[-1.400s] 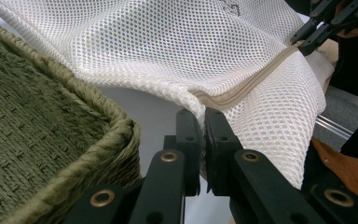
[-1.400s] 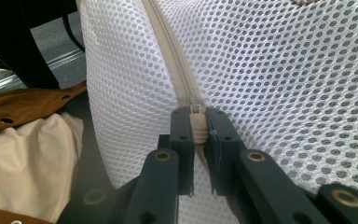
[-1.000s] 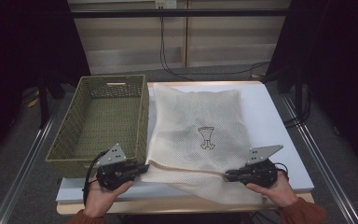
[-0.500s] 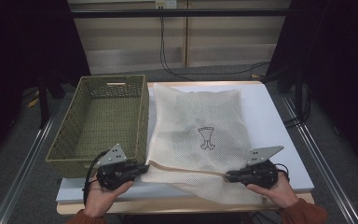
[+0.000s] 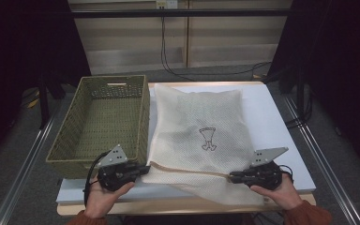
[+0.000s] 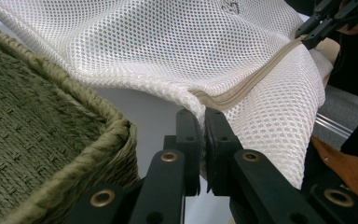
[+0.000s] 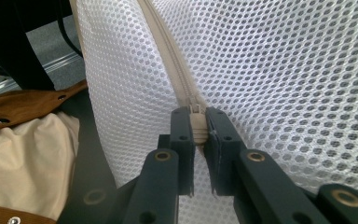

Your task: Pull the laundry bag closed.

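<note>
— So where does it stand with the mesh laundry bag (image 5: 201, 136)?

— It lies flat on the white table (image 5: 281, 126), just right of the green woven basket (image 5: 101, 124), its zipper (image 5: 187, 169) running along the near edge. The left gripper (image 5: 143, 169) is clenched on the bag's near-left corner, right at the zipper's end; in the left gripper view the mesh is pinched between its jaws. The right gripper (image 5: 232, 177) is clamped on the zipper pull (image 7: 196, 126), which sits squarely between its jaws in the right gripper view.

— What could spoil it from here?

— I'd judge the pull is the weak spot: it is small and smooth, so a sideways tug rather than one along the teeth could let it slip out. Loose mesh beside the slider could also get drawn in and jam it.

— And the left side?

— If that pinch gives, the bag would just slide along the table with the right hand, and the zipper wouldn't travel. The basket's near corner is close, too, so the corner might snag there.
</note>
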`<state>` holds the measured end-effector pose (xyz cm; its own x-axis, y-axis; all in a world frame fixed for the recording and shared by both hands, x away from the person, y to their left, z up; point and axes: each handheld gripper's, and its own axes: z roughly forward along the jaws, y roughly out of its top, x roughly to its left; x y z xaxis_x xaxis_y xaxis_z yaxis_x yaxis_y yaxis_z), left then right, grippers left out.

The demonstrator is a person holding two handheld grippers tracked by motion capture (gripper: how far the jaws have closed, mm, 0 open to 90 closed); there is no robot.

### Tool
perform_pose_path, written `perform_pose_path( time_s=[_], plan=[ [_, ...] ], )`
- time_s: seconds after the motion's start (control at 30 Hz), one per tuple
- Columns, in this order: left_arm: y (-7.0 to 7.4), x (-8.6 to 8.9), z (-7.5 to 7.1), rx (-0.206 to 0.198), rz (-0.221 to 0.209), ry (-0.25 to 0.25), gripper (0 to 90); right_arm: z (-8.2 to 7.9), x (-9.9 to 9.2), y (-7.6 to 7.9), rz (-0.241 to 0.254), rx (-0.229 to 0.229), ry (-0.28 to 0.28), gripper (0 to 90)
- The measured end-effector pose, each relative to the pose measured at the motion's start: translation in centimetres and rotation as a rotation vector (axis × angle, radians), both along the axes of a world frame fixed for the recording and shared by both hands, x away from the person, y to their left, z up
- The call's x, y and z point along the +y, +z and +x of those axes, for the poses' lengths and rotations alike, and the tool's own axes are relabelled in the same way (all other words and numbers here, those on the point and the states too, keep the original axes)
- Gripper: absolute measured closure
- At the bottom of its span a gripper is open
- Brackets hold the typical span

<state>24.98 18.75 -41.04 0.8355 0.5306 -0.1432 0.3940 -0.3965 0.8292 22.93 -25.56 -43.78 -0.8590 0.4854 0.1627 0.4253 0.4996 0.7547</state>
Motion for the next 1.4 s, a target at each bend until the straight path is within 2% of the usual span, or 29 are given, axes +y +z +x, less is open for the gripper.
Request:
perform_pose_path(
  time_s=[0.63, 0.77, 1.13, 1.4],
  plan=[
    [0.1, 0.1, 0.1, -0.001, 0.019, -0.001, 85.9, -0.4, -0.7, 0.0, -0.006, -0.005, -0.009, 82.9],
    [0.0, 0.1, 0.1, 0.003, 0.011, 0.001, 85.9, -0.5, -0.9, 0.0, -0.007, -0.005, -0.016, 83.0],
    [-0.1, 0.4, 0.2, 0.007, 0.013, 0.003, 85.9, -0.8, -2.3, -0.3, -0.002, 0.003, -0.053, 82.9],
    [-0.2, 0.3, 0.1, 0.004, 0.015, 0.006, 85.9, -0.9, -2.4, -0.5, -0.006, 0.005, -0.069, 82.9]
  ],
)
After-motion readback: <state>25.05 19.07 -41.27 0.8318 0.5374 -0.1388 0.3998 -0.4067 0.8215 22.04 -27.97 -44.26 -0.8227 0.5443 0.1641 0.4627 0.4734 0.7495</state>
